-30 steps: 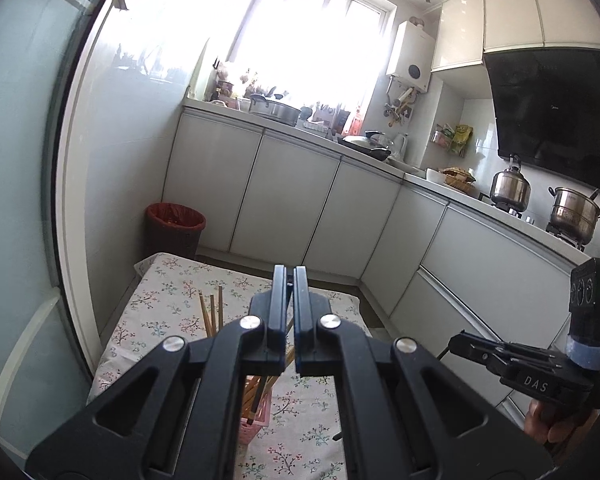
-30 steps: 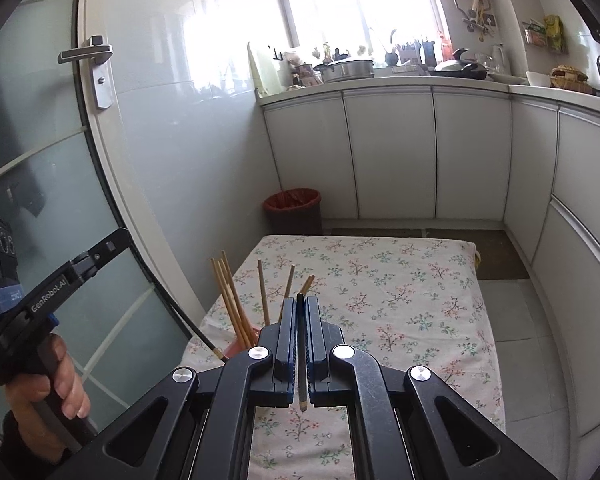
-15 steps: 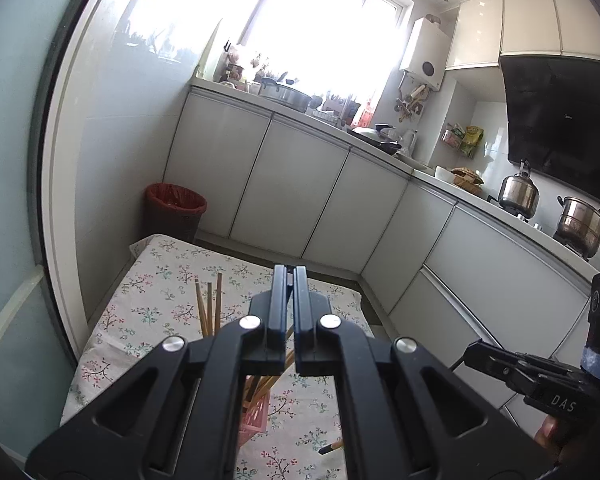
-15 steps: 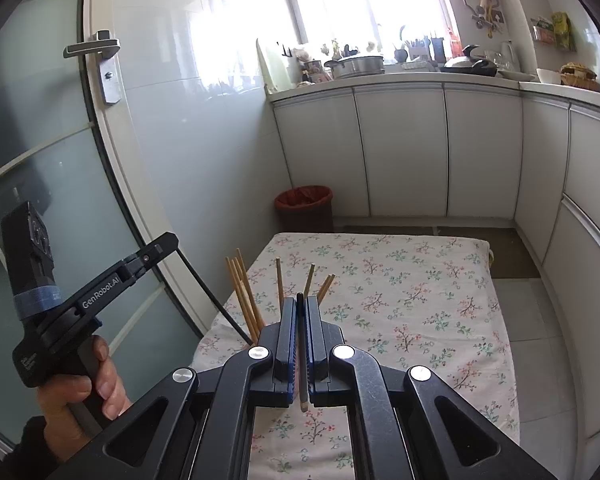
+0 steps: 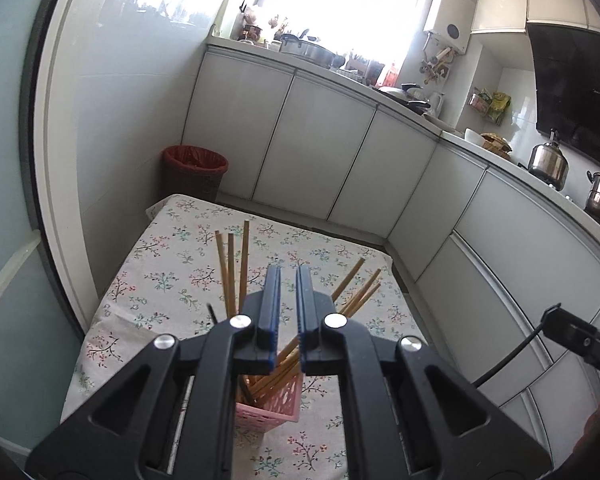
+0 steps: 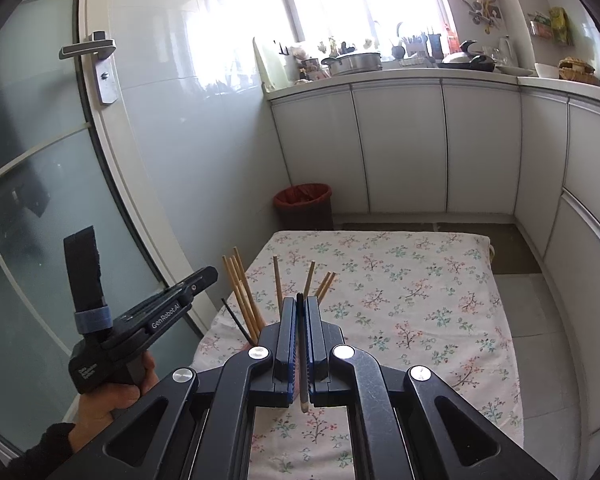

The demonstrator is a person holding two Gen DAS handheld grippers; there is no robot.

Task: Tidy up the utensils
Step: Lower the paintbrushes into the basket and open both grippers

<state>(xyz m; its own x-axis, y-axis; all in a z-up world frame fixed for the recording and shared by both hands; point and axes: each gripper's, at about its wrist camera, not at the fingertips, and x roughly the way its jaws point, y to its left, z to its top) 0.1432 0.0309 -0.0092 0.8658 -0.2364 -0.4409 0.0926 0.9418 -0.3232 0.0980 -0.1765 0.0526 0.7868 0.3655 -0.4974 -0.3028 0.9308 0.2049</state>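
The right gripper (image 6: 299,300) has its jaws squeezed tight on one chopstick (image 6: 301,364), held straight so it can drop in tip first. The pink basket (image 5: 278,404) sits on the table (image 5: 172,264) just below the jaws of the left gripper (image 5: 288,276), full of chopsticks (image 5: 236,268) that stand up and lean out. The left jaws are apart and hold nothing, likely waiting to steady the basket.

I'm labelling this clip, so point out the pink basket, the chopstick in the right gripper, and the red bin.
pink basket (image 5: 278,406): left wrist view, front lattice wall.
chopstick (image 6: 302,384): right wrist view, shaft between the shut jaws.
red bin (image 5: 194,170): left wrist view, side wall.
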